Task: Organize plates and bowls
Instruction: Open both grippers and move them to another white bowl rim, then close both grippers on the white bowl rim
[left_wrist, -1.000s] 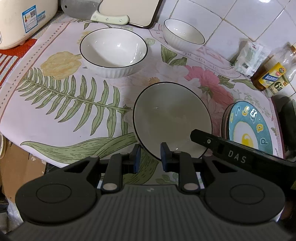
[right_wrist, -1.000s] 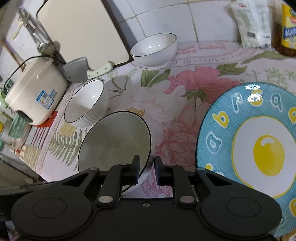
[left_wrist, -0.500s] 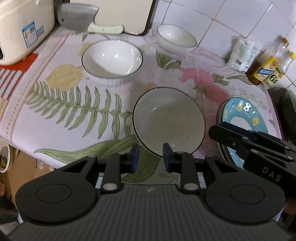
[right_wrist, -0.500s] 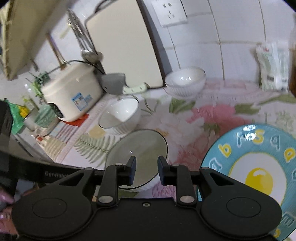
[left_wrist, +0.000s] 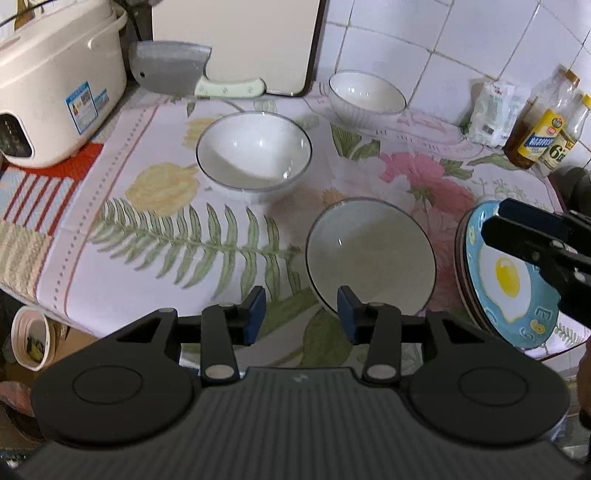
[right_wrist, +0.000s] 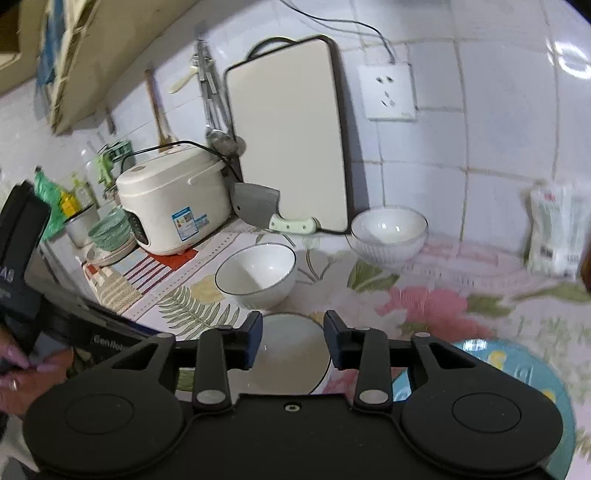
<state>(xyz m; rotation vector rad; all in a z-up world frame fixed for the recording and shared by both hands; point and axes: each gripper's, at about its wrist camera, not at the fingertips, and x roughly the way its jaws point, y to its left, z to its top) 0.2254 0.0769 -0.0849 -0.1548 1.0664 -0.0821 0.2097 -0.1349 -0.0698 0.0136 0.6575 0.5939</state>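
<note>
1. Both grippers have lifted off the near bowl (left_wrist: 371, 258); it sits released on the table (left_wrist: 122, 280), left of the egg plate (left_wrist: 513, 284).
2. Left gripper (left_wrist: 301, 310) and right gripper (right_wrist: 293, 341) jaws are opening, empty; two far bowls remain unstacked.

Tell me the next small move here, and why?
Probably bring the left gripper down onto the near rim of the shallow grey-white black-rimmed bowl just ahead. Its jaws are opening with nothing between them, and that bowl lies alone on the floral tablecloth, apart from the deeper white ribbed bowl behind it.
</note>
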